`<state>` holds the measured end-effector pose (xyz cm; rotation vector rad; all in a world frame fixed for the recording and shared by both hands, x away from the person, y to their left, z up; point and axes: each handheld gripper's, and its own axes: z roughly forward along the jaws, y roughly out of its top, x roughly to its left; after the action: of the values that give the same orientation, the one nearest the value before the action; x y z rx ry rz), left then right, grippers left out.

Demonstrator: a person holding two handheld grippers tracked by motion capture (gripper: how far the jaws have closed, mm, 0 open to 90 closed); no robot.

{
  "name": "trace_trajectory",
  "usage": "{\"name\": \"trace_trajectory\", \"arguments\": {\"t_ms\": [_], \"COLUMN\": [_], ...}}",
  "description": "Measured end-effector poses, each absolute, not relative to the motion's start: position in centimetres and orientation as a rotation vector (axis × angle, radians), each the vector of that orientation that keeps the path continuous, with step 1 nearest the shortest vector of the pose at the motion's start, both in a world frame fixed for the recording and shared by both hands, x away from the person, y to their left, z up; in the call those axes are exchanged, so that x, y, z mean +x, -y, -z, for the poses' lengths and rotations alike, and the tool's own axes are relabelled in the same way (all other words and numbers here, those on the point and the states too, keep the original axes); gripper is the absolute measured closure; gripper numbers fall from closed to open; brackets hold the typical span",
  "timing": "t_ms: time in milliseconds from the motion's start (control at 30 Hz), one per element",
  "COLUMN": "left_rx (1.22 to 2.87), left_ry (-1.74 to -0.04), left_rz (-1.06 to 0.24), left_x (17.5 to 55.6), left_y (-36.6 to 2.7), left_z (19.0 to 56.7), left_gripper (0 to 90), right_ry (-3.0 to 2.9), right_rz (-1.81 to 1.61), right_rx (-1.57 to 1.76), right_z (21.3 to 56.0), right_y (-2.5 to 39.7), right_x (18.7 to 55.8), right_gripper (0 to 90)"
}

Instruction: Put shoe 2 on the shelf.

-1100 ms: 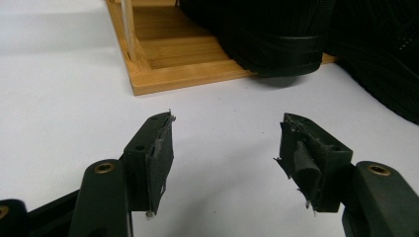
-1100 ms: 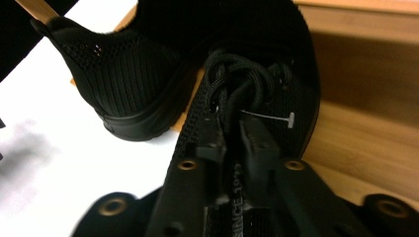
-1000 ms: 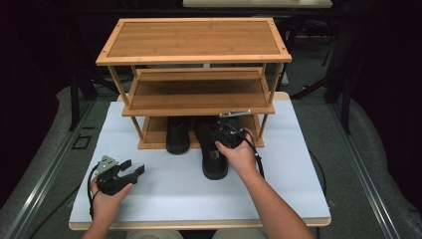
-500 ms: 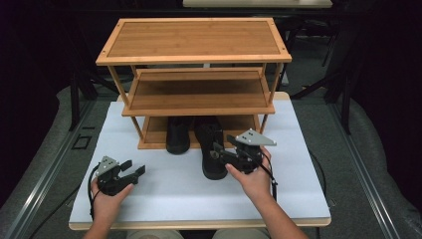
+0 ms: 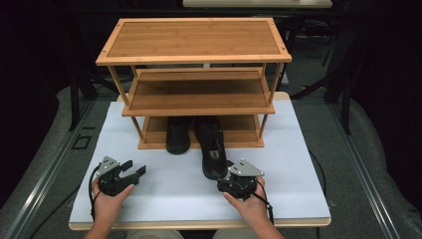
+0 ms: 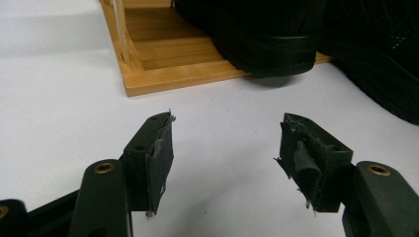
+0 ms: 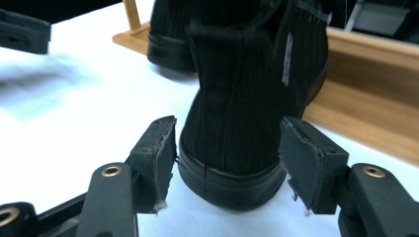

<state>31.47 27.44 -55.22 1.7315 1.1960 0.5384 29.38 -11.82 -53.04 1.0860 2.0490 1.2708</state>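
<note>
While your right tongs [image 7: 225, 148] sit low on the desk [image 5: 164, 186], their jaws stand released on either side of the heel of the nearer black shoe [image 7: 242, 103], close to it but with a sliver of gap showing on each side in the right gripper view. That shoe [image 5: 212, 147] lies with its toe tucked onto the bottom tier of the bamboo shoe rack [image 5: 194, 52] and its heel jutting out over the white desk top toward you. Just to its left, a second black shoe [image 5: 177, 135] rests on the same bottom tier, only its heel reaching slightly past the front edge. Your left tongs [image 5: 130, 170] rest on the desk well apart from both shoes, off to the left, pointed toward the rack. In the left gripper view their jaws are spread wide with nothing between them, bare white desk showing through the gap, and the second shoe's heel [image 6: 269, 42] sits ahead beside the rack's front rail. Both upper tiers of the rack are bare wood.
</note>
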Motion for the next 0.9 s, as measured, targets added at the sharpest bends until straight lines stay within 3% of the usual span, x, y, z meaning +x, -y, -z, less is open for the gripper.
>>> {"name": "trace_trajectory", "arguments": {"t_ms": [200, 300, 500, 900], "left_rx": [1.731, 1.731, 1.729, 1.724], "left_ry": [-1.201, -1.194, -1.192, -1.19], "left_rz": [-0.537, -0.536, -0.541, -0.539], "left_x": [31.5, 31.5, 31.5, 31.5], "left_y": [-27.6, -27.5, -27.4, -27.5], "left_z": [55.2, 55.2, 55.2, 55.2], "left_gripper": [37.8, 37.8, 37.8, 37.8], "right_ry": [-2.058, -2.033, -2.018, -1.961], "right_rz": [-1.327, -1.263, -1.321, -1.32], "right_rx": [1.114, 1.098, 1.171, 1.243], "right_z": [54.1, 54.3, 53.8, 52.3], "right_y": [11.1, 10.6, 10.6, 8.9], "right_x": [30.1, 30.3, 30.7, 34.2], "right_gripper": [38.3, 51.4, 64.1, 72.1]}}
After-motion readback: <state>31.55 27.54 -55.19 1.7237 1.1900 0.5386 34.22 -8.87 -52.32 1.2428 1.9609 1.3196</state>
